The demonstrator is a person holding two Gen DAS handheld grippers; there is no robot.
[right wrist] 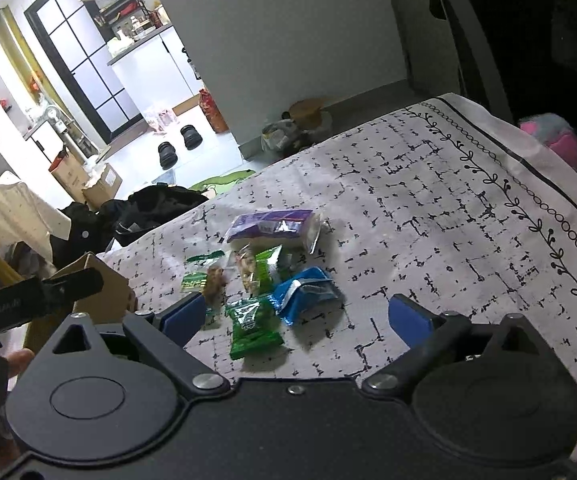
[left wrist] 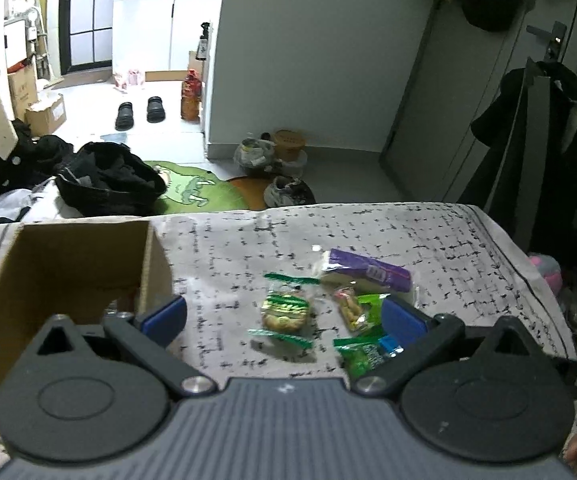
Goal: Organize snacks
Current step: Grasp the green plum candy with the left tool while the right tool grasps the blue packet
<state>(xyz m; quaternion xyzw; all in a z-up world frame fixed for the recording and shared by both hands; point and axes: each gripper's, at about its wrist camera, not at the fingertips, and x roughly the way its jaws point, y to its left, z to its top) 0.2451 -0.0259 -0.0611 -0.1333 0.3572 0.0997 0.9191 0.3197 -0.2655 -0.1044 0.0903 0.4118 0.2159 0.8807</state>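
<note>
Both wide open, empty: left gripper (left wrist: pixel 284 314) low over the cookie packet (left wrist: pixel 285 312), right gripper (right wrist: pixel 296 314) over the green packet (right wrist: pixel 253 326) and blue packet (right wrist: pixel 307 293). Beyond, purple-wrapped pack (right wrist: pixel 274 227) at the pile's far edge, all loose on the patterned tabletop (right wrist: pixel 428 208). Left of the pile, open cardboard box (left wrist: pixel 68 264). Judged: picking stage, most snacks not yet boxed. Next: lower, close on one packet, carry to box.
</note>
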